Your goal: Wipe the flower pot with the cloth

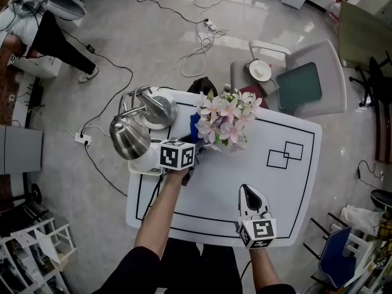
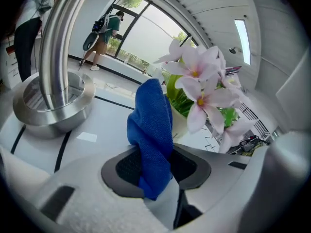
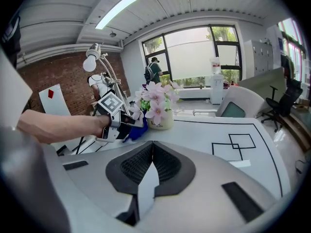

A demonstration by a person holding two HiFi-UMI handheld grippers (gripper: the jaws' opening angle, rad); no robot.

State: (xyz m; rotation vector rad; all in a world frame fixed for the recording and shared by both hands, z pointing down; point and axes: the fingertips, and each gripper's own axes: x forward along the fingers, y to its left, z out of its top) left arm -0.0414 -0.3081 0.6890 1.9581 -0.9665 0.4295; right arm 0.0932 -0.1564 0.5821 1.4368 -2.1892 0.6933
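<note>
We hold the left gripper (image 2: pixel 156 168) with its jaws clamped on the cloth (image 2: pixel 151 123). In the left gripper view the blue fabric is pinched between the dark pads, with a short end below them and a bunched fold rising to the middle of the frame. The top of that fold lies in front of the left side of the pot (image 2: pixel 179 124). We cannot tell whether it actually touches the pot.

The pot is cream coloured. It stands upright on the white table (image 1: pixel 245 176), near the table's upper edge in the head view. Pink and white flowers (image 1: pixel 226 118) cover the pot from above there. In the right gripper view the pot shows left of centre, with the cloth just to its left.

Our right gripper (image 3: pixel 151 165) hangs over the lower part of the table, well apart from the pot. Its jaws are closed together with nothing between them.

A metal lamp (image 1: pixel 130 136) stands at the table's upper left, its shiny head beside the left gripper. Two overlapping outlined squares (image 1: pixel 285 154) are printed on the table's right side. A grey chair (image 1: pixel 300 84) sits beyond the table, in the upper right of the head view.
</note>
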